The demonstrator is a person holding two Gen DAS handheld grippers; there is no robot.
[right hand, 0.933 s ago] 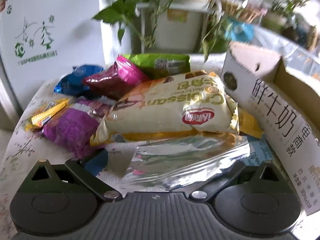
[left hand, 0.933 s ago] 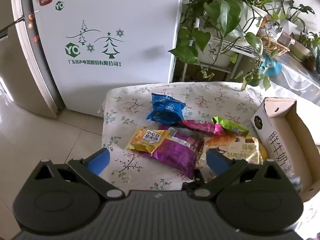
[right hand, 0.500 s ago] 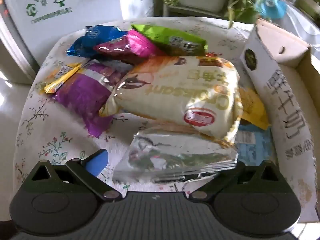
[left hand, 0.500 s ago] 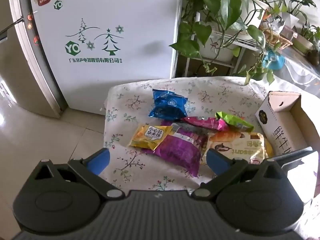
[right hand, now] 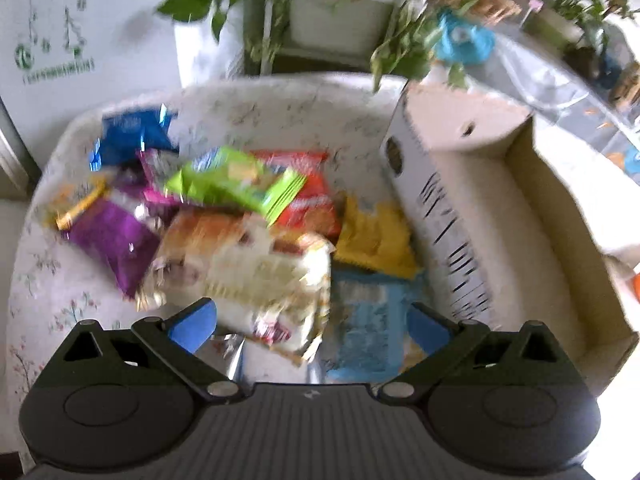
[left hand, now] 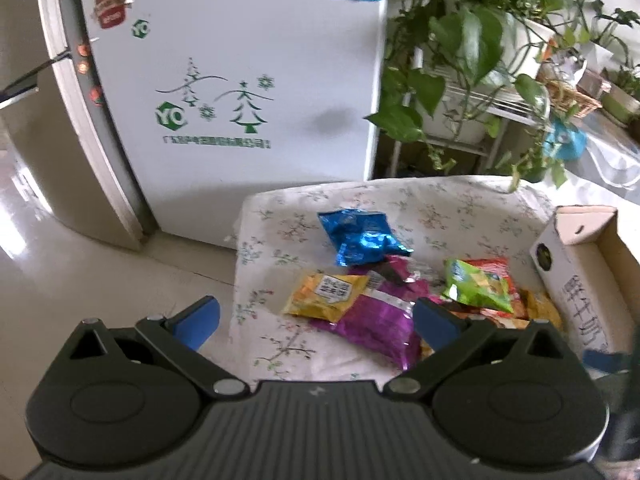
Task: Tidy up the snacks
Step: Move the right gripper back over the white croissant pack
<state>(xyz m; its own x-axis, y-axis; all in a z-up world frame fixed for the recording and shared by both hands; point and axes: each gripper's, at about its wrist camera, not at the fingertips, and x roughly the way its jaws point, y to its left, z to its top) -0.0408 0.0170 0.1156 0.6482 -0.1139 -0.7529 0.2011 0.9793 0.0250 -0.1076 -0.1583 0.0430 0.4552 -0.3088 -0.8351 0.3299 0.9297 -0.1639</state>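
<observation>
Your right hand-held gripper (right hand: 310,326) hangs over the snack pile with its jaws apart, the cream croissant bag (right hand: 248,264) just beneath, seemingly not pinched. Your left hand-held gripper (left hand: 316,318), also spread and empty, waits above the purple packet (left hand: 376,324), leaving room. The cardboard box (right hand: 520,240) sits beside the pile on the bench (left hand: 440,208), likely so transfers are short.
</observation>
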